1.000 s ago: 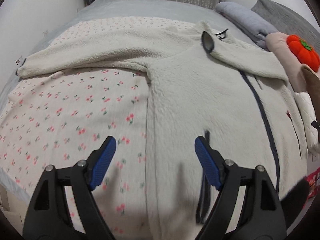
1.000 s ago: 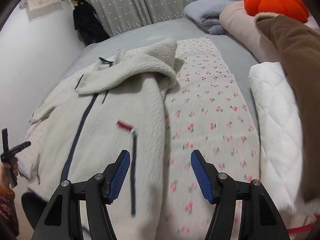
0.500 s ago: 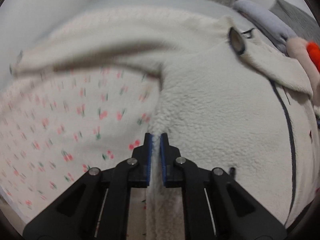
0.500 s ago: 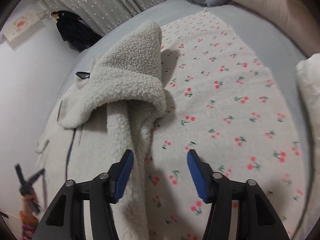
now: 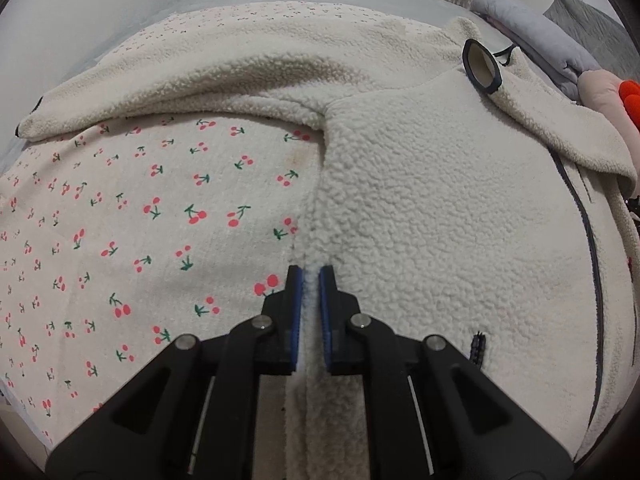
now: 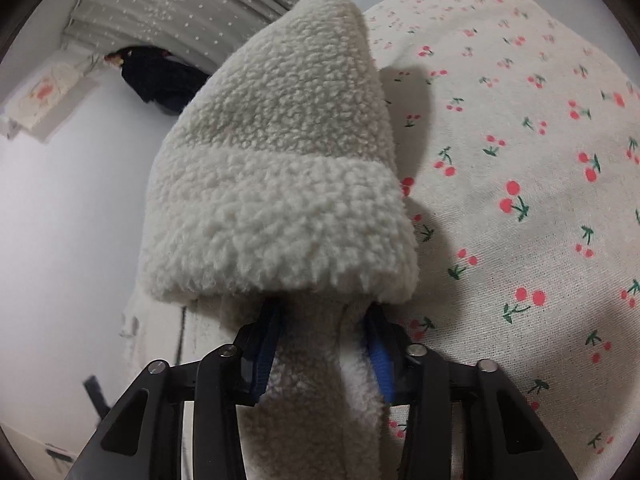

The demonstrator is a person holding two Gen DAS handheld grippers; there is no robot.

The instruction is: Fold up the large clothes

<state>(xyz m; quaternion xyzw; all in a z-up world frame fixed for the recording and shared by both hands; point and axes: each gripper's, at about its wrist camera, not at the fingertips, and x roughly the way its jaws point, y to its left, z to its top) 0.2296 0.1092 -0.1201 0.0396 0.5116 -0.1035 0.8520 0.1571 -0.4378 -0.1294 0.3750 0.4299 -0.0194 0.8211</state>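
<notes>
A cream fleece jacket with a dark zip lies spread on a cherry-print sheet. Its left sleeve stretches out to the left. My left gripper is shut on the jacket's left side edge. In the right wrist view the folded-back right sleeve rises right in front of the camera. My right gripper straddles the fleece under that sleeve, its jaws still apart with cloth between them; the sleeve hides the tips.
Grey and pink pillows and an orange plush lie at the right of the bed. The cherry sheet spreads to the right of the sleeve. A white wall and dotted curtain stand behind.
My left gripper moved forward and shut on the jacket's side edge. My right gripper advanced to the folded sleeve and narrowed around the fleece.
</notes>
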